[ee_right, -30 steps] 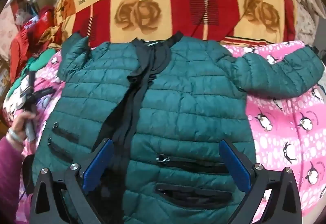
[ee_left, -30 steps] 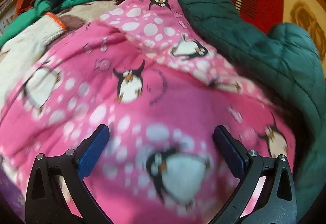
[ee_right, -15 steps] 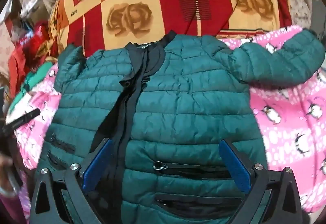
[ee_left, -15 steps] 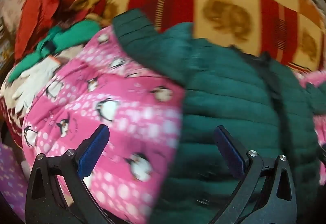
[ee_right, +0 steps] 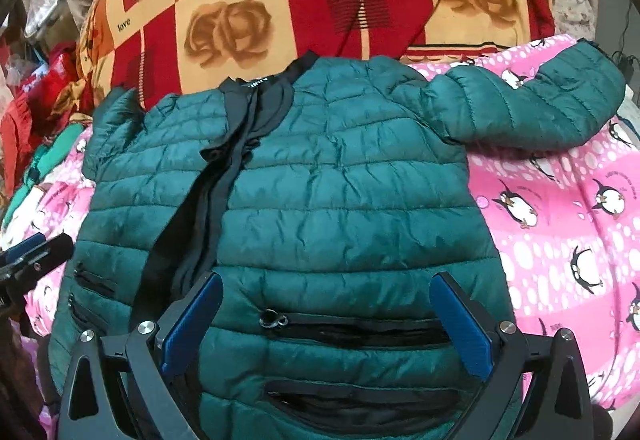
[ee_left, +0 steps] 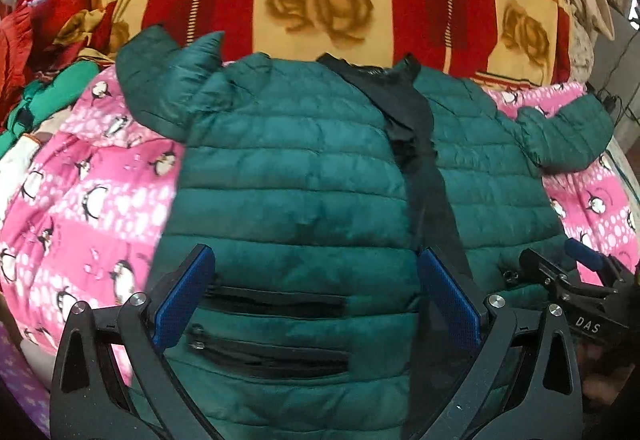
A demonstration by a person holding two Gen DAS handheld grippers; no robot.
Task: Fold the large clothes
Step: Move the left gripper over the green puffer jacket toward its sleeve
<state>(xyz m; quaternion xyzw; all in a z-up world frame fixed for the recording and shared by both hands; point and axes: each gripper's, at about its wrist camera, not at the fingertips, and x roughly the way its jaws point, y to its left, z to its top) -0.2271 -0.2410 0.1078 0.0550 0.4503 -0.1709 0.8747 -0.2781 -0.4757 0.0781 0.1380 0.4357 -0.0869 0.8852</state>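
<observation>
Item: green quilted jacket (ee_right: 340, 200), lying front side up and spread flat across the centre of both views on a pink penguin-print blanket (ee_right: 560, 240), its collar toward the red-and-yellow patchwork quilt (ee_right: 320, 0) at the top of the frame. Condition: laid out, not yet folded. One sleeve (ee_right: 540, 108) reaches out to the upper right of the right wrist view; the other sleeve (ee_left: 168, 88) sits bunched at the upper left of the left wrist view. The black zipper placket (ee_left: 420, 168) runs unfastened down the front and the pocket zips (ee_right: 360, 328) show near the hem at the lower centre. Left tool (ee_left: 316, 304): fingers spread wide over the hem, gripping nothing. Right tool (ee_right: 326, 324): likewise wide and unladen, poised over the pocket area; its tip also shows at the lower right of the left wrist view. Progress, as judged: the spreading stage looks done — every fold remains, sleeves inward first, then the body. Sundry: a heap of red and green clothes (ee_left: 40, 60) at the left edge, apart from the jacket.
</observation>
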